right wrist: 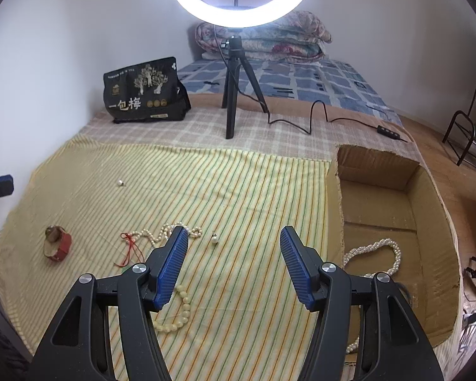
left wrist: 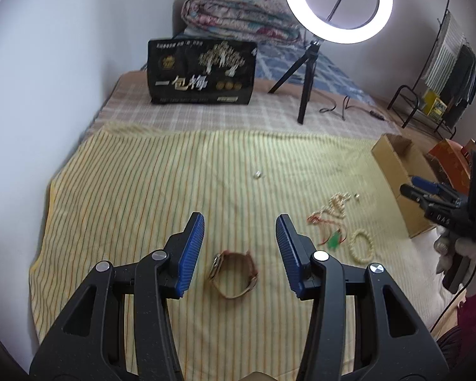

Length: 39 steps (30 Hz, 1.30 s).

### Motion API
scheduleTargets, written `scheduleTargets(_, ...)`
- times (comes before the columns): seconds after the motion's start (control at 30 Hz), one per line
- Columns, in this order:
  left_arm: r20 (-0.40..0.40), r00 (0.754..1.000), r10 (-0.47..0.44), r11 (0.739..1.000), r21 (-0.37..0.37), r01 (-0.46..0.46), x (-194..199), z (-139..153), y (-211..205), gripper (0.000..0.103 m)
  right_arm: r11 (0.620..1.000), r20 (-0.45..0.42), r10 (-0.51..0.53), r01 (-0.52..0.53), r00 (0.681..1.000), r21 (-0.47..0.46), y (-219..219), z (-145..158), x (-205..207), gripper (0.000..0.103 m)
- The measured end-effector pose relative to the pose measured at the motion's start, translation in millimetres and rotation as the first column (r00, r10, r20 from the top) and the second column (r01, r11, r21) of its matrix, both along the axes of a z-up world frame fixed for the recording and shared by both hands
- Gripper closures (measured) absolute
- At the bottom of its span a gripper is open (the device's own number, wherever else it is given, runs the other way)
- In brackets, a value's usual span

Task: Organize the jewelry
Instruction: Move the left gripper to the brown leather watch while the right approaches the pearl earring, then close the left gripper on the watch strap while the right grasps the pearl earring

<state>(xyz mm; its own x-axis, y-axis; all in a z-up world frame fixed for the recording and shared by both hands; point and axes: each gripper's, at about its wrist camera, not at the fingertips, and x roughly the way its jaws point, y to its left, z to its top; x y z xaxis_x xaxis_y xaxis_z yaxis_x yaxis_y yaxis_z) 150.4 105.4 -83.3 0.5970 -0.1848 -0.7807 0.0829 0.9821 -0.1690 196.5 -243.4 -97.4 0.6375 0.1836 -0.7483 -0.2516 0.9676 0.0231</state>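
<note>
My left gripper (left wrist: pixel 240 235) hangs with fingers spread wide, empty, above a brown-strapped wristwatch (left wrist: pixel 234 270) on the yellow striped cloth (left wrist: pixel 142 190) covering the bed. My right gripper (right wrist: pixel 234 250) is likewise agape, with nothing between its fingers, beside the cardboard box (right wrist: pixel 434 222) holding a white pearl necklace (right wrist: pixel 387 254). A cream bead bracelet (right wrist: pixel 177 314) lies underneath. Behind, a black bag (left wrist: pixel 201 73) reads "一包梅", near a ring light (left wrist: pixel 338 4).

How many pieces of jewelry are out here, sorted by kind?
Watch: 1
Bead bracelet: 1
Pearl strands: 2, one on the cloth, one in the cardboard box
Red cord charm: 1
Small loose pieces: 2
Total: 7
</note>
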Motion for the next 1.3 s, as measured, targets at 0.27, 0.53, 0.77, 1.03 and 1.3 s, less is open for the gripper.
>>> scheduleTargets(0.27, -0.122, 0.992, 0.035, 0.999, -0.001, -0.036, -6.4, -47.9, 16.2, 0.055, 0.999, -0.094, -0.005, 0.01, 0.996, 0.053, -5.2, -24.5, 13.6, 0.043)
scheduleTargets(0.53, -0.183, 0.982, 0.039, 0.999, 0.0, -0.04, -12.0, -76.0, 15.7, 0.055, 1.0, -0.124, 0.019, -0.018, 0.992, 0.005, 5.2, -47.3, 23.6, 0.054)
scheduleTargets(0.77, -0.211, 0.977, 0.038, 0.999, 0.006, -0.038, -8.2, -88.6, 13.7, 0.055, 0.998, -0.136, 0.048, -0.053, 0.99, -0.03, 14.5, -62.8, 31.3, 0.064)
scheduleTargets(1.03, -0.249, 0.967, 0.045, 0.999, -0.005, -0.047, -1.3, -102.9, 17.3, 0.055, 0.995, -0.146, 0.077, -0.086, 0.986, -0.059, 24.7, -74.5, 40.1, 0.075)
scheduleTargets(1.3, -0.268, 0.962, 0.051, 0.998, -0.016, -0.057, 2.8, -110.1, 21.9, 0.058, 0.994, -0.142, 0.084, -0.093, 0.986, -0.06, 30.6, -78.9, 46.7, 0.082)
